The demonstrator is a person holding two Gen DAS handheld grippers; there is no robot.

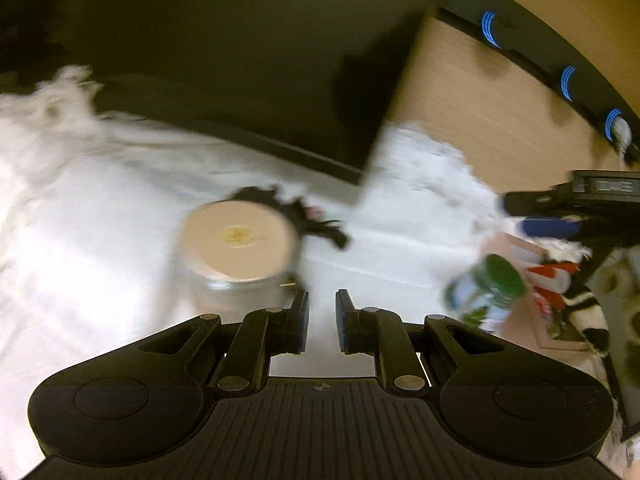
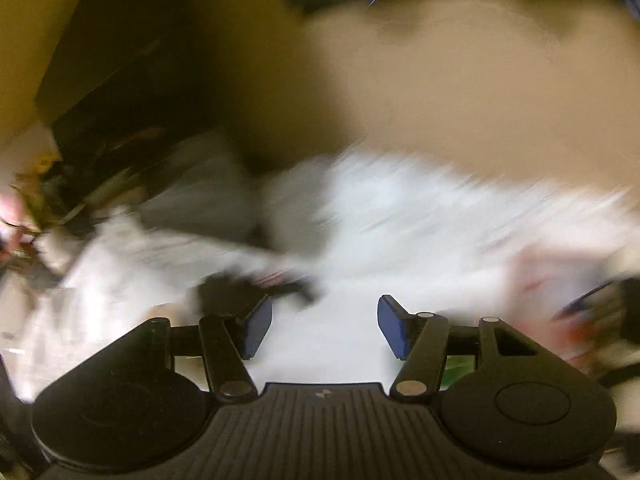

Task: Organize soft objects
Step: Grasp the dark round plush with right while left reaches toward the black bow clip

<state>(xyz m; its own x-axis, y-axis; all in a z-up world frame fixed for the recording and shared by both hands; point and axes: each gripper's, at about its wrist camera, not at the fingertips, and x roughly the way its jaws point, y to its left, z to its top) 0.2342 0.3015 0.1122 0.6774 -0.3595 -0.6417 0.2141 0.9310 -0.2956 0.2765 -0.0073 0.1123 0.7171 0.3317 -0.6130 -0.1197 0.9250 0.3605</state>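
A home room: white fluffy rug (image 1: 100,184), wooden floor (image 1: 480,100), scattered household clutter

Both views smeared by motion blur. Pale wood floor (image 1: 472,92) seen at upper right, warm yellowish light over it. Large dark slab (image 1: 240,48), matte, filling top centre; identity unclear. Black rail (image 1: 532,52) curving along the floor's far edge, carrying blue-lit rings (image 1: 490,28). White fluffy rug (image 1: 80,184) spread across the lower ground, edges ragged against the wood. Right view: tan floor (image 2: 460,92) blurred, dark furniture (image 2: 120,72) at upper left, same white rug (image 2: 400,208) below.
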